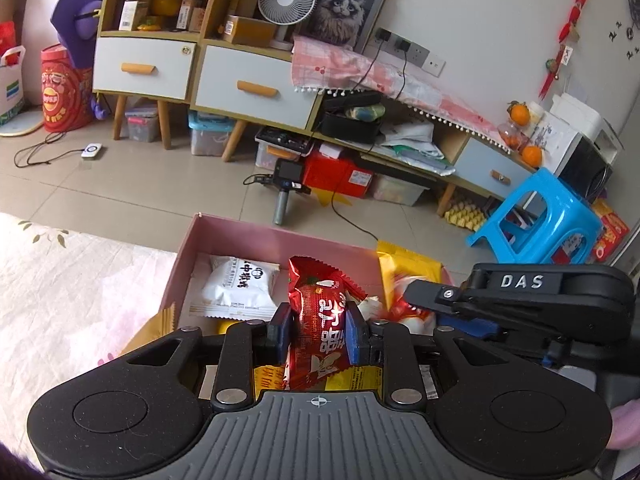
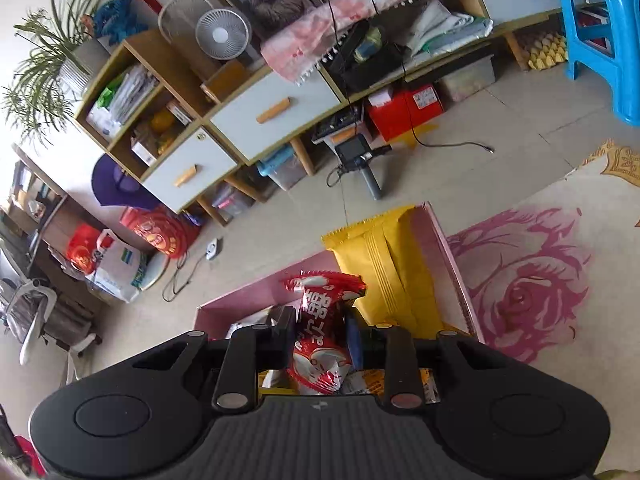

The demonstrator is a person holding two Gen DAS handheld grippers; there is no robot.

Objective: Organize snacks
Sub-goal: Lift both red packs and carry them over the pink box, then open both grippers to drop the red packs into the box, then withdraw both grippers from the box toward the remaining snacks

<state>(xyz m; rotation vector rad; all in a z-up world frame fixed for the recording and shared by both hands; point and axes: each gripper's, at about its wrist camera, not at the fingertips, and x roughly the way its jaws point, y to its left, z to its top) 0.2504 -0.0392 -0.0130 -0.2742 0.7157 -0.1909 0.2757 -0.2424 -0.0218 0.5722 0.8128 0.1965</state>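
- Our left hand-held gripper (image 1: 316, 330) was clamped on a red snack packet (image 1: 318, 320) above the pink box (image 1: 256, 236).
- Our right hand-held gripper (image 2: 320, 330) pinched another red packet (image 2: 320, 332) over that box, beside the yellow packet (image 2: 384, 264).

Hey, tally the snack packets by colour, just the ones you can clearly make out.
Red packets: 2, one in the left claw, one in the right claw
White packet: 1
Yellow packet: 1, upright; other yellow bits are too hidden to count
Total: 4
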